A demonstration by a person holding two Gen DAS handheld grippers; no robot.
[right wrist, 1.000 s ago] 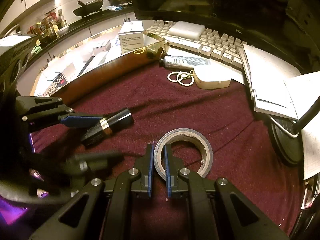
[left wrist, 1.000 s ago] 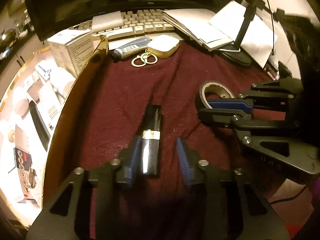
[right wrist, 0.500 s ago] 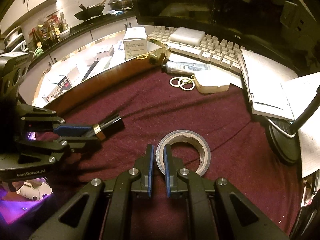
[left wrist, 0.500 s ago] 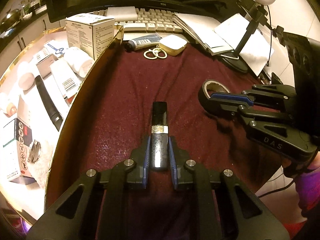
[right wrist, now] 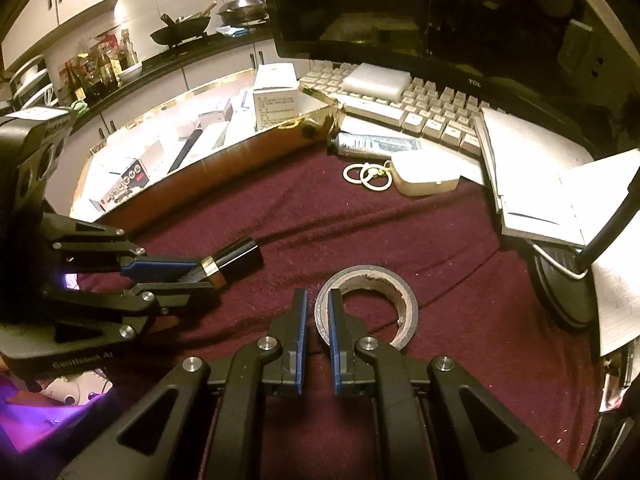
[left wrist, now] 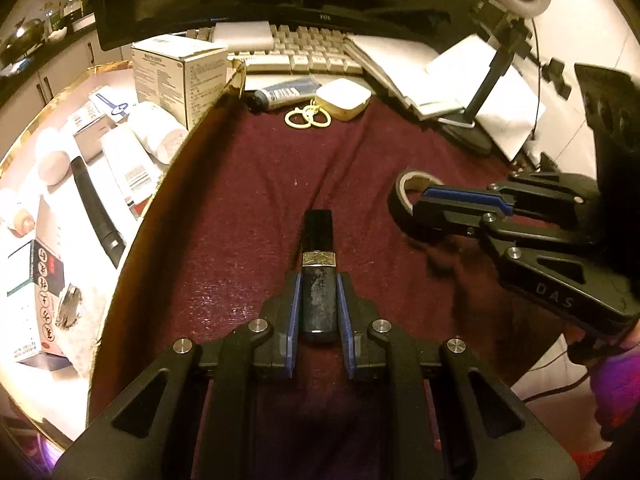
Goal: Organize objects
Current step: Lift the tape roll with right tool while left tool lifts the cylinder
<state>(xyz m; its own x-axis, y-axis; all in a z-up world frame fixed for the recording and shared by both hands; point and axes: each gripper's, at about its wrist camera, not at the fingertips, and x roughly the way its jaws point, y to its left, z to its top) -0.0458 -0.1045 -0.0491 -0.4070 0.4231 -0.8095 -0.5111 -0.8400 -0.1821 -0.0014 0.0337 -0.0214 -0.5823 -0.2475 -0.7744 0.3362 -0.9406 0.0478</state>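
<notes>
Left tongs (left wrist: 319,300) clamping a black lipstick tube (left wrist: 318,256) by its lower body, blue pads pressing both sides, gold band and cap sticking out forward past the tips. Seen from the right wrist view, the same tube (right wrist: 234,258) angling out of the left tongs (right wrist: 188,276), cap end pointing toward the middle of the maroon cloth (right wrist: 460,280) covering the worktop; whether resting on the cloth or hanging just above it, impossible to tell.

Right tongs (right wrist: 316,320) pinching the near wall of a roll of grey tape (right wrist: 404,296), one pad sitting outside the ring and one inside, the roll lying flat on the cloth. From the left wrist view, the right tongs (left wrist: 424,204) gripping that tape roll (left wrist: 402,192) to the right of the tube, well apart from it.

Lying at the far edge of the cloth: a squeezed tube of cream (right wrist: 372,144), two pale rings (right wrist: 366,176) chained to a white case (right wrist: 426,178), all near each other. Standing behind them, a keyboard (right wrist: 432,108) and a dark monitor (right wrist: 420,12). Sitting to the left of the cloth, a gold-rimmed tray (left wrist: 148,216) holding boxes, tubes and a white carton (left wrist: 176,76).
</notes>
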